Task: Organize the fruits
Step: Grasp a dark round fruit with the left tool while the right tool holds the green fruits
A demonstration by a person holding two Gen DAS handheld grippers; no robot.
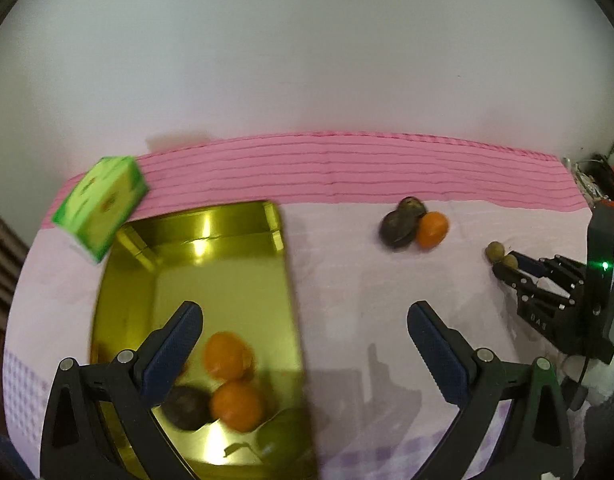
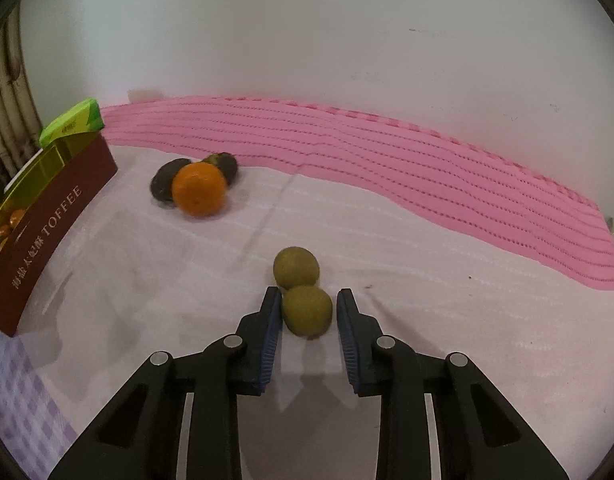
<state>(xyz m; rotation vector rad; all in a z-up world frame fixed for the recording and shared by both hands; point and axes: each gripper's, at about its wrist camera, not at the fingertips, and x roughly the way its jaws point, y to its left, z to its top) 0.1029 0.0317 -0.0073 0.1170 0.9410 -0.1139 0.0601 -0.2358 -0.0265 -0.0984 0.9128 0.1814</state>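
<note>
Fruit (image 2: 307,311), small and green, sits clamped between the right tool (image 2: 305,318) pads on the bench (image 2: 427,320), so it looks set to be lifted to the tin (image 1: 195,264), over which the left tool (image 1: 305,320) hangs apart, empty

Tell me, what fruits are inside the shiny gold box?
Inside the gold box lie two oranges, a dark fruit and a green one. The left hand-held gripper hides part of its floor.
</note>
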